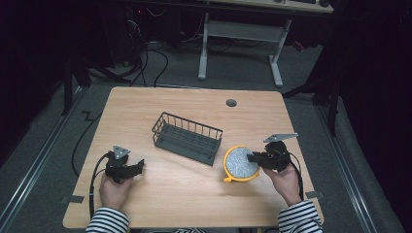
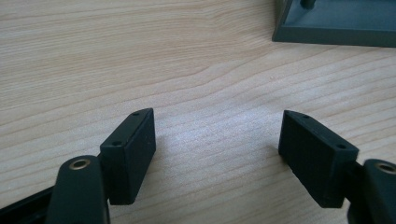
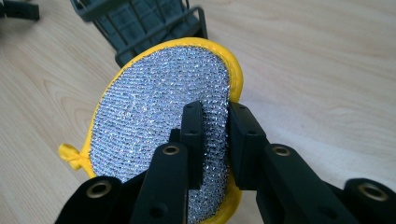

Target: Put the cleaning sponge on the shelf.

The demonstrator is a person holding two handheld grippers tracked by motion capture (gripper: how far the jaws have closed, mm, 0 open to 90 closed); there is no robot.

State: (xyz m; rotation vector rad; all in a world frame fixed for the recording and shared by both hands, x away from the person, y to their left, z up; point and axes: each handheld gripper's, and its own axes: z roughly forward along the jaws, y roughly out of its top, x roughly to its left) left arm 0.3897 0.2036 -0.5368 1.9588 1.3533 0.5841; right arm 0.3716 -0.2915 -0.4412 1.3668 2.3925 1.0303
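— Near the table's (image 1: 194, 194) right front corner, what's the right gripper (image 1: 253, 158) doing?

— It's got a round scouring pad (image 1: 239, 162), silver mesh face with a yellow rim. In the right gripper view the jaws are pinched together on the pad's (image 3: 159, 107) edge, one jaw over the mesh, the other behind the rim. The pad looks tilted up there, its far edge lifted toward the basket (image 3: 140, 23).

— And that little yellow tag?

— A small loop (image 3: 72, 156) sticking out of the rim, on the side toward the person.

— Where's the basket sitting?

— Middle of the table: a dark grey wire basket (image 1: 187, 138), long and rectangular, set at a slant. The pad is just beside its right end; touching or not, I cannot tell.

— Left side?

— The left gripper (image 1: 140, 166) is low near the front left edge, well apart from the basket. In the left gripper view its jaws stand wide apart with bare wood between them, and a corner of the basket's base (image 2: 334, 23) peeks in at the top.

— Hands?

— Striped sleeves (image 1: 108, 221) come in from the front edge, one hand (image 1: 115, 191) on each tool.
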